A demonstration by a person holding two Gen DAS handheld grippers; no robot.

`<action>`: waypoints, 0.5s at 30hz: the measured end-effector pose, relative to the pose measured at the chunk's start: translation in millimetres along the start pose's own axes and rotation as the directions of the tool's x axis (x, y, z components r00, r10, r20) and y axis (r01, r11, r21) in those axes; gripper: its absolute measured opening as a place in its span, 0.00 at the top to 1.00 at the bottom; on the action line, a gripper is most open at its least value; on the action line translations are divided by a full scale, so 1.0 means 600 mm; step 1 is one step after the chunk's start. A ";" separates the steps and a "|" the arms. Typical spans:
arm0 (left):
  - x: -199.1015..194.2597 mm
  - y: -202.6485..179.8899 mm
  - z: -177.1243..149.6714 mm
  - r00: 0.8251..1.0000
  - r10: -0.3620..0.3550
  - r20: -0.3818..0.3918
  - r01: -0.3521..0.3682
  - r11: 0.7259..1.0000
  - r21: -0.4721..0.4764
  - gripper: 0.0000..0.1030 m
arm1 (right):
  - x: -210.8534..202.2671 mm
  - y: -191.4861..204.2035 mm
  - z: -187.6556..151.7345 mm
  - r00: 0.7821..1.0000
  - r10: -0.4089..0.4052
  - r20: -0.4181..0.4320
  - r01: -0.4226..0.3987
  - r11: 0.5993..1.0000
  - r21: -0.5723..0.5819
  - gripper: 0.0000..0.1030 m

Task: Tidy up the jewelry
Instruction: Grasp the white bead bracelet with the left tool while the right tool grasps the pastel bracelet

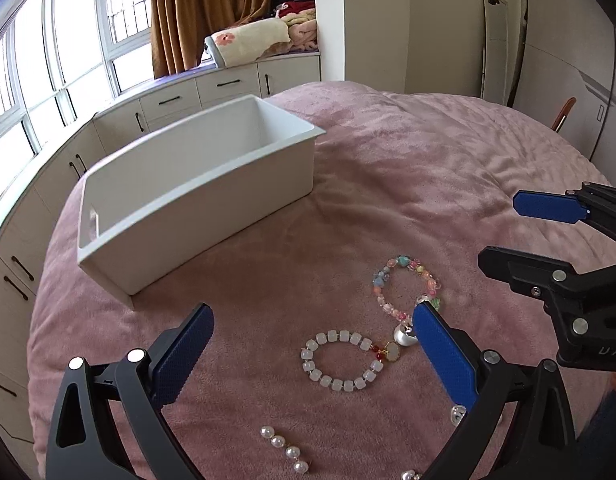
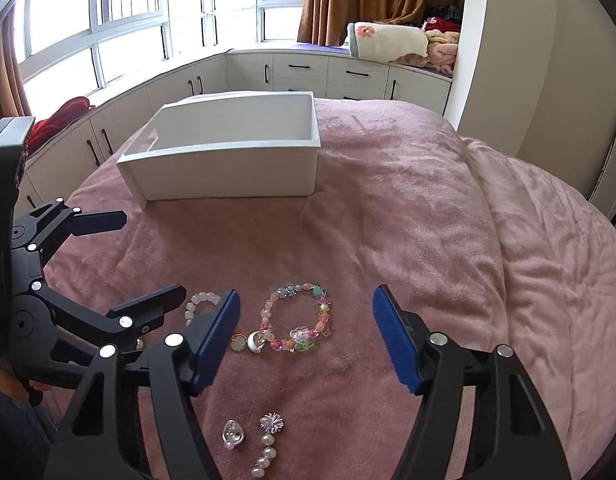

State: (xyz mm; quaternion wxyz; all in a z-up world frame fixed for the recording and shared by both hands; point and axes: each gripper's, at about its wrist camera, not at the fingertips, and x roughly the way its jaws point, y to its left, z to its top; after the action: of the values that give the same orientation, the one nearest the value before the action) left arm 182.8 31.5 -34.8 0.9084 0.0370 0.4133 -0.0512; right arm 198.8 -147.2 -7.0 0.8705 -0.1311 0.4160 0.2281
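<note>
A pink bed point(image 2: 428, 208) carries a white box point(image 2: 228, 176), long axis lying left to right, at the far side. Nearer lie a colourful bead bracelet point(image 2: 298, 318), a white bead bracelet point(image 1: 340, 360) and a pearl earring point(image 2: 266, 446). Left hand-held gripper point(image 1: 312, 344) and right hand-held gripper point(image 2: 306, 332) hover spread, empty. Only the right view shows the heart charm point(image 2: 232, 434).

Pink blanket point(image 2: 428, 208) covered bed. Brown curtain point(image 1: 212, 8) hung beside windows point(image 2: 128, 12). Cream cabinets point(image 2: 300, 70) ran beneath (black handles). Folded floral blanket point(image 2: 388, 42) lay on window seat.
</note>
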 end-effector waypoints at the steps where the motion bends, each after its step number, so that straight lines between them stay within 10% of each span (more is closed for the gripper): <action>1: 0.015 0.006 -0.003 1.000 -0.017 -0.010 0.017 1.000 -0.022 0.02 | 0.014 -0.002 0.001 1.000 0.001 -0.010 -0.001 1.000 -0.008 0.39; 11: 0.109 0.014 -0.042 0.990 -0.045 -0.131 0.042 0.999 -0.028 0.06 | 0.137 -0.024 -0.010 0.993 0.023 -0.117 -0.021 0.999 0.025 0.48; 15: 0.136 0.015 -0.049 0.982 -0.061 -0.181 0.055 0.998 -0.040 0.31 | 0.163 -0.020 -0.022 0.989 -0.002 -0.151 0.002 1.000 -0.002 0.53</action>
State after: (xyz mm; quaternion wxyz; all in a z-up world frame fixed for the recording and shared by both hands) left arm 215.2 38.8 -115.8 0.8655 0.0138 0.4962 -0.0670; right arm 249.9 -134.7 -91.6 0.8366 -0.1491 0.4804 0.2171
